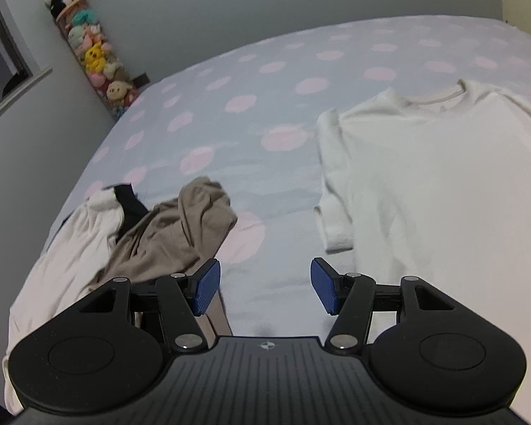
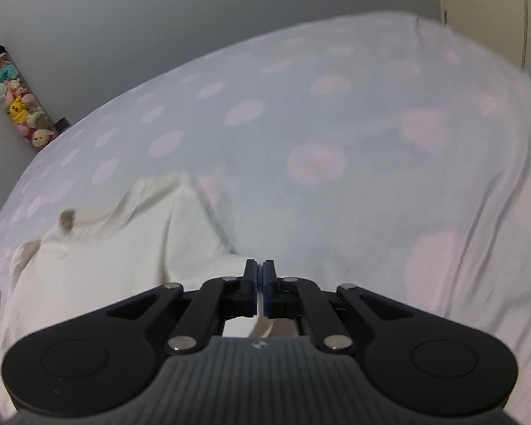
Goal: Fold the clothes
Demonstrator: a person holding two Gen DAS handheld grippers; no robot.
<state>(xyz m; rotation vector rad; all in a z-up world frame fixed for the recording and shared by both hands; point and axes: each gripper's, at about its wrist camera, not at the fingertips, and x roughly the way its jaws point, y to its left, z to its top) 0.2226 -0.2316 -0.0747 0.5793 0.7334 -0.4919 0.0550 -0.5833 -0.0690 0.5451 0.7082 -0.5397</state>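
Right wrist view: our right gripper [image 2: 260, 271] is pinched tight on an edge of the white shirt [image 2: 116, 248], which trails off to its left across the dotted bedspread [image 2: 336, 124]. Our left gripper [image 1: 262, 285] hangs wide and empty over the spread, a heap of clothes [image 1: 152, 233] beside it; farther back, soft toys [image 1: 92, 53] line the wall.

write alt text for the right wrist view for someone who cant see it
The right claw is shut on a fold of the white shirt, which trails to the left over a bed sheet with pale pink dots. A hanging column of plush toys stands by the grey wall at far left.
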